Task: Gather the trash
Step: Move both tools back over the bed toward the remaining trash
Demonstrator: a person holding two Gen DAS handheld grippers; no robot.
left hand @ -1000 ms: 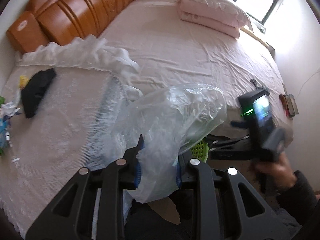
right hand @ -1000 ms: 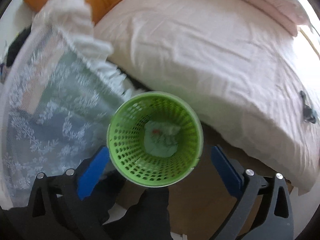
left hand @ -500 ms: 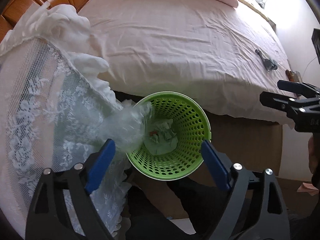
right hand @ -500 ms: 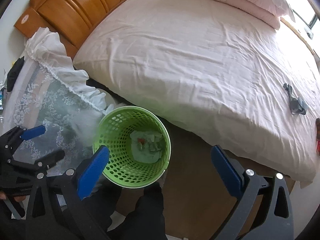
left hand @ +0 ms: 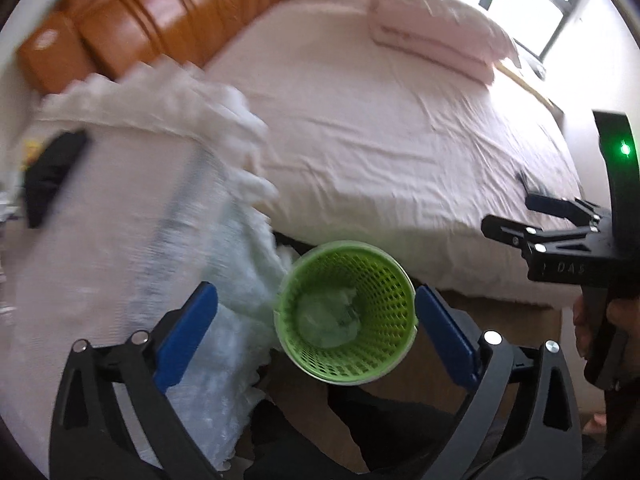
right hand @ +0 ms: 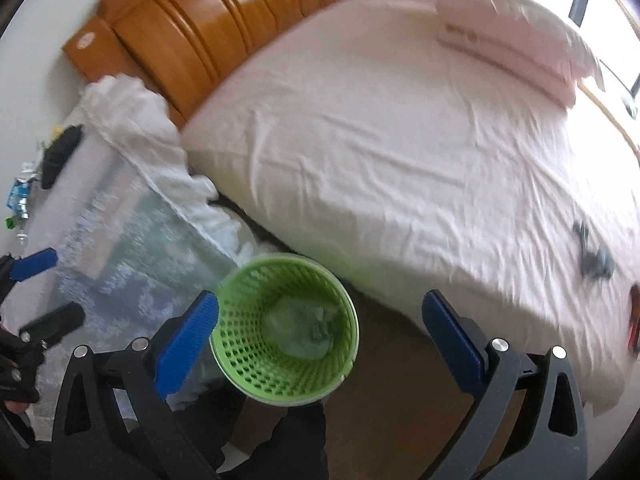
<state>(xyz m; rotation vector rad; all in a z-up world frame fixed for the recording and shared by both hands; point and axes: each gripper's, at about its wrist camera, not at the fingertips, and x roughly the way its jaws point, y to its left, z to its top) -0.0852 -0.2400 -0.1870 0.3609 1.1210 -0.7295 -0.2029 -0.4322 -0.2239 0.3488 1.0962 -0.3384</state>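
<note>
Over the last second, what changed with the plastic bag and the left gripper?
The left gripper opened and let go of the clear plastic bag, which dropped into the green basket and now lies at the bottom. The right gripper stayed open and empty; the basket stayed beside the bed.

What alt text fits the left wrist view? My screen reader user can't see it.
An open left gripper hangs above a green perforated wastebasket holding crumpled clear plastic, beside a pink-sheeted bed. A lace-covered table is on the left; the right gripper is at the right edge.
</note>
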